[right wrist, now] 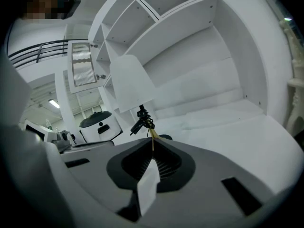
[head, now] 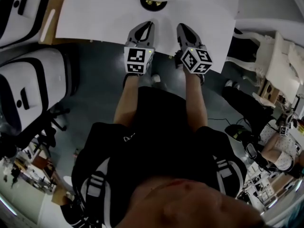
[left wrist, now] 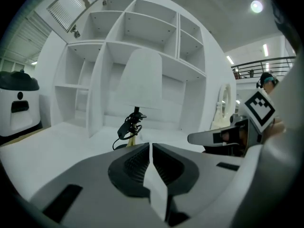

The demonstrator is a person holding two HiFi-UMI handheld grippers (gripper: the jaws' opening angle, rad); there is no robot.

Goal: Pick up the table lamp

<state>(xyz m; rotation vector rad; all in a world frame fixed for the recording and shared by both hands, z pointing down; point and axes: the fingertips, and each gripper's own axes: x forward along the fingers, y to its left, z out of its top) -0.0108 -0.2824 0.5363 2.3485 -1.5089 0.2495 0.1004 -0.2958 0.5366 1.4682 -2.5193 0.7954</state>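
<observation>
Lamp [left wrist: 137, 87]: white shade on a thin black stem with a dark cord bundled on it; stands upright at the far side of the worktop [head: 95, 13], touched by neither gripper
Left gripper [left wrist: 150, 147]: jaws closed together with nothing between them; held over the worktop's near edge, pointing at the lamp, apart from it
Right gripper [right wrist: 153, 145]: jaws closed together, empty; just beside the left gripper, also pointing at the lamp, apart from it
Shelves [left wrist: 152, 32]: white, open compartments, right behind the lamp
Person: black top, both arms stretched forward, one gripper in each hand
</observation>
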